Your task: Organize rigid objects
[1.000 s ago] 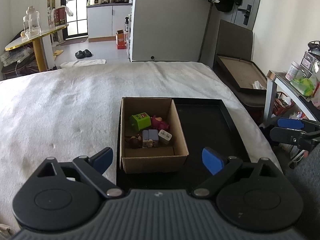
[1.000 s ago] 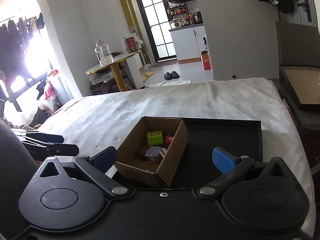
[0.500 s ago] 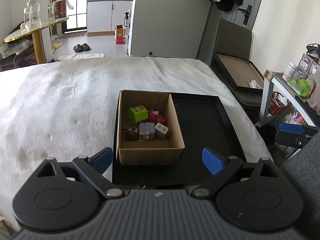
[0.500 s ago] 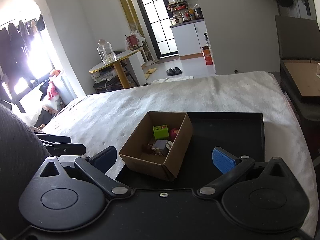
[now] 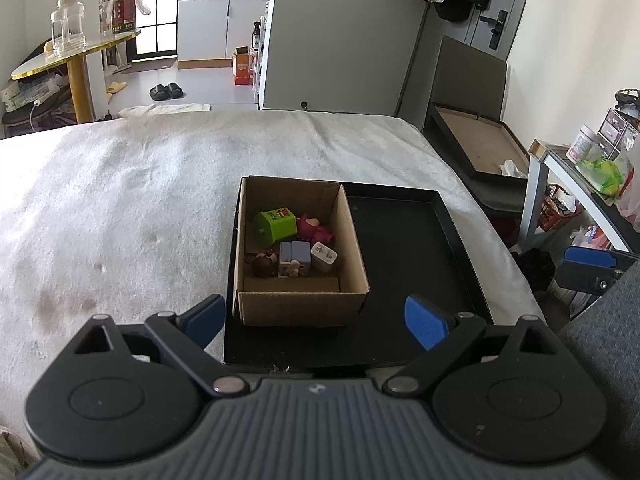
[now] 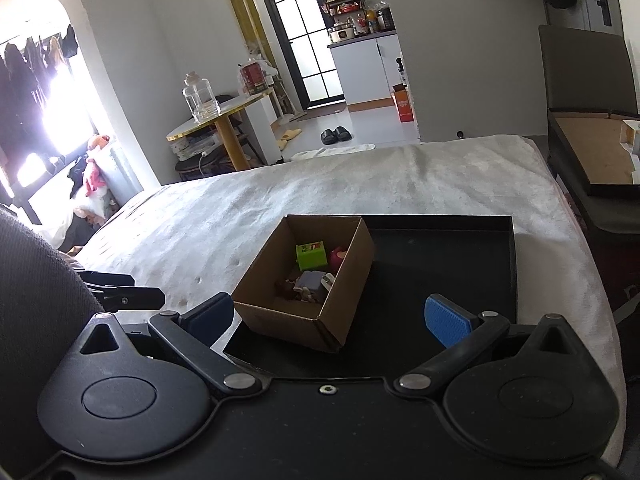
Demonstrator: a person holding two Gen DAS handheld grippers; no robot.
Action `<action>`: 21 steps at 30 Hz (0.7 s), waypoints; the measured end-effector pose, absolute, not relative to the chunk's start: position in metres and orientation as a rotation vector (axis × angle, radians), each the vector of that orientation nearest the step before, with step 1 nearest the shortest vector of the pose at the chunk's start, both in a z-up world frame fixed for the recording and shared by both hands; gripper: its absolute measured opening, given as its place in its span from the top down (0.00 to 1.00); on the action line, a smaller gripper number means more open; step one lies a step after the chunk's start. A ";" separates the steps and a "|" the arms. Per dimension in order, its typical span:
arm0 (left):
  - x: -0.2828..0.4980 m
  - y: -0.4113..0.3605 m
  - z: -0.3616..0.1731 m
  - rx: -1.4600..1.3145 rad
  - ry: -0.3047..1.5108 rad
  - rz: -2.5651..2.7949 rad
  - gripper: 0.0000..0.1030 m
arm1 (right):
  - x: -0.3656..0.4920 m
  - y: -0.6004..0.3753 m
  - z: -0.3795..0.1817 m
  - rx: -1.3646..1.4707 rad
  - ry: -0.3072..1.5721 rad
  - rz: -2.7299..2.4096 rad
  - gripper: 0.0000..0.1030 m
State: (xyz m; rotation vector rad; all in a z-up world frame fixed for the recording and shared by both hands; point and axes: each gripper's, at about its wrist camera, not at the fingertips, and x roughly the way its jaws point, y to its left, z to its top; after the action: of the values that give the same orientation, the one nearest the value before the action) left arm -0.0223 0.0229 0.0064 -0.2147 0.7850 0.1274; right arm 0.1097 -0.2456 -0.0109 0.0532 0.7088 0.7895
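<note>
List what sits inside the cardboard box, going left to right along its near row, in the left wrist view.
Brown figure → purple block → white charger, all in the cardboard box.

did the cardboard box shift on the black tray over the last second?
No. The cardboard box sits in the black tray's left part throughout; only the cameras moved.

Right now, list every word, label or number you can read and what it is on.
None can be read.
Green block in the box: printed picture, too small.
Red carton on the far floor: print blurred.
Jar on the side shelf: label blurred.
</note>
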 end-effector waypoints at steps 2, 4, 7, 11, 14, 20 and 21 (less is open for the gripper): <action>-0.022 0.023 0.006 -0.213 0.785 0.128 0.07 | 0.109 -0.245 -0.010 0.051 0.709 0.787 0.00; -0.022 0.023 0.006 -0.209 0.784 0.129 0.07 | 0.109 -0.245 -0.010 0.048 0.707 0.786 0.00; -0.022 0.023 0.006 -0.207 0.785 0.129 0.07 | 0.109 -0.245 -0.010 0.049 0.708 0.786 0.00; -0.022 0.023 0.006 -0.207 0.785 0.129 0.07 | 0.109 -0.245 -0.010 0.048 0.708 0.785 0.00; -0.022 0.023 0.006 -0.206 0.786 0.129 0.07 | 0.110 -0.245 -0.010 0.047 0.708 0.787 0.00; -0.022 0.023 0.006 -0.206 0.785 0.129 0.07 | 0.109 -0.245 -0.010 0.048 0.709 0.786 0.00; -0.022 0.022 0.006 -0.207 0.785 0.129 0.07 | 0.108 -0.245 -0.011 0.047 0.709 0.785 0.00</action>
State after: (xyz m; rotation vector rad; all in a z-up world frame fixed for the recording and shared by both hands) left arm -0.0215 0.0225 0.0058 -0.2067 0.7854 0.1291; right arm 0.1084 -0.2455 -0.0108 0.0474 0.7091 0.7850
